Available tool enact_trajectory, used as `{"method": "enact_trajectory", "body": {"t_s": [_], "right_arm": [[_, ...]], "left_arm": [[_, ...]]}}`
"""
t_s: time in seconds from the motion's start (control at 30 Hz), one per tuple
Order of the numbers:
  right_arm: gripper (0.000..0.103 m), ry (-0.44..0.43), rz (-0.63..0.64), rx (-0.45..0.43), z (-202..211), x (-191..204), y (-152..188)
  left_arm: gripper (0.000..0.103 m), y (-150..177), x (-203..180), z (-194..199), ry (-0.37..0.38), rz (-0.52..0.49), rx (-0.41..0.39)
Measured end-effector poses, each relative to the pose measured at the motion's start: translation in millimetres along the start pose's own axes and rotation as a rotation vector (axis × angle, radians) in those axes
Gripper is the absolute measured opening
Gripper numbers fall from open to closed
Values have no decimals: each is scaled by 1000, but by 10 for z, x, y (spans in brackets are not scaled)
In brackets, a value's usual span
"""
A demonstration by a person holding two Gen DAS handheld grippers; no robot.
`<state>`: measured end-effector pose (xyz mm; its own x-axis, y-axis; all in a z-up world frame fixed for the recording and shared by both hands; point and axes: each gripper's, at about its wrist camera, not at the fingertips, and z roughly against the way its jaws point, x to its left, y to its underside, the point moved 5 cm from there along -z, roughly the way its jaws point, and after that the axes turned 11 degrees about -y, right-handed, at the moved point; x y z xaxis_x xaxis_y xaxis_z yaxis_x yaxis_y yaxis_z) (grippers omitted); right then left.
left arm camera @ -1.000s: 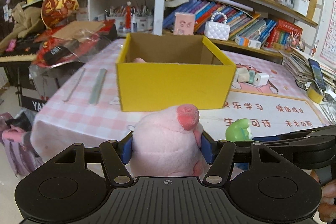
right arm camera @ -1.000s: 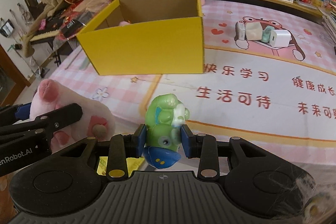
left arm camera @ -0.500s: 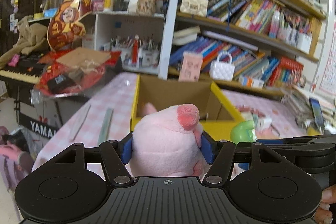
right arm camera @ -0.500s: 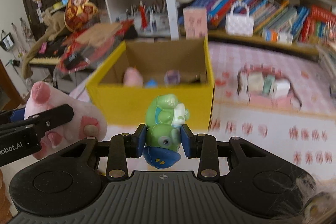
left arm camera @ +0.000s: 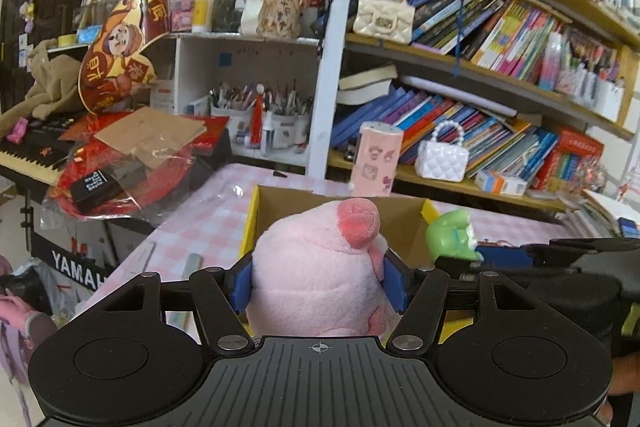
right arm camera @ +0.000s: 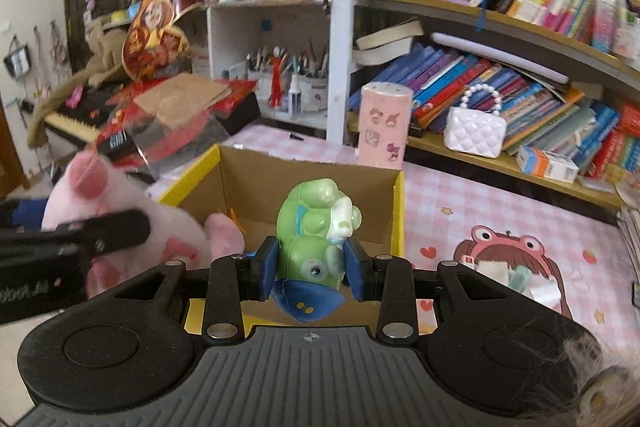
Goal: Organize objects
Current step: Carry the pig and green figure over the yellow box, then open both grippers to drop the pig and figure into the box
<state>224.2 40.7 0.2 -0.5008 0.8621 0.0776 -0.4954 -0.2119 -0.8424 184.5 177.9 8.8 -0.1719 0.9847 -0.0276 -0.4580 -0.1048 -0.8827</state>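
My left gripper (left arm camera: 318,279) is shut on a pink plush toy (left arm camera: 320,267), held over the near edge of the yellow cardboard box (left arm camera: 250,219). My right gripper (right arm camera: 312,265) is shut on a green and blue plastic toy (right arm camera: 314,231), also above the box (right arm camera: 396,211). In the right wrist view the plush (right arm camera: 120,195) and the left gripper's black finger (right arm camera: 104,231) show at the left. In the left wrist view the green toy (left arm camera: 450,235) shows at the right. Another pink item (right arm camera: 224,231) lies inside the box.
The box stands on a pink checked tablecloth (right arm camera: 500,211). A pink printed carton (right arm camera: 384,123) stands behind the box. A white quilted bag (right arm camera: 474,135) and books fill the shelf behind. Small erasers (right arm camera: 516,277) lie at the right. A keyboard with red clutter (left arm camera: 120,163) sits at the left.
Both grippers have risen and moved forward with their toys, from in front of the box to above its opening. The box now appears low and close in both views.
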Motion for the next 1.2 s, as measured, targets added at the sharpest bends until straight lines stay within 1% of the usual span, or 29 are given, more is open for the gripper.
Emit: {"method": "enact_trajectory", "body": {"t_s": [0.13, 0.33, 0.6, 0.7, 0.8, 0.9, 0.93, 1.03, 1.13, 1.2], "right_arm": [[33, -8, 56, 56, -279, -102, 18], [33, -41, 63, 122, -601, -287, 35], [33, -76, 104, 224, -936, -359, 141], [34, -84, 153, 238, -999, -332, 164], [34, -66, 206, 248, -1044, -303, 178], [36, -69, 214, 251, -1063, -311, 170], [38, -72, 213, 253, -1063, -310, 167], [50, -57, 213, 232, -1026, -315, 132], [53, -54, 205, 178, -918, -304, 43], [55, -46, 196, 138, -826, -293, -31]], "left_arm": [[63, -19, -106, -240, -24, -17, 18], [63, -26, -216, -549, -61, -47, 54], [64, 66, -336, -880, -90, -114, 116], [65, 114, -359, -961, -103, -136, 139], [68, 158, -365, -1017, -123, -150, 157], [70, 182, -361, -1037, -139, -152, 164], [71, 184, -360, -1027, -138, -152, 162], [75, 130, -340, -954, -140, -138, 128], [83, 16, -329, -814, -141, -134, 57], [84, -66, -313, -710, -149, -132, 16]]}}
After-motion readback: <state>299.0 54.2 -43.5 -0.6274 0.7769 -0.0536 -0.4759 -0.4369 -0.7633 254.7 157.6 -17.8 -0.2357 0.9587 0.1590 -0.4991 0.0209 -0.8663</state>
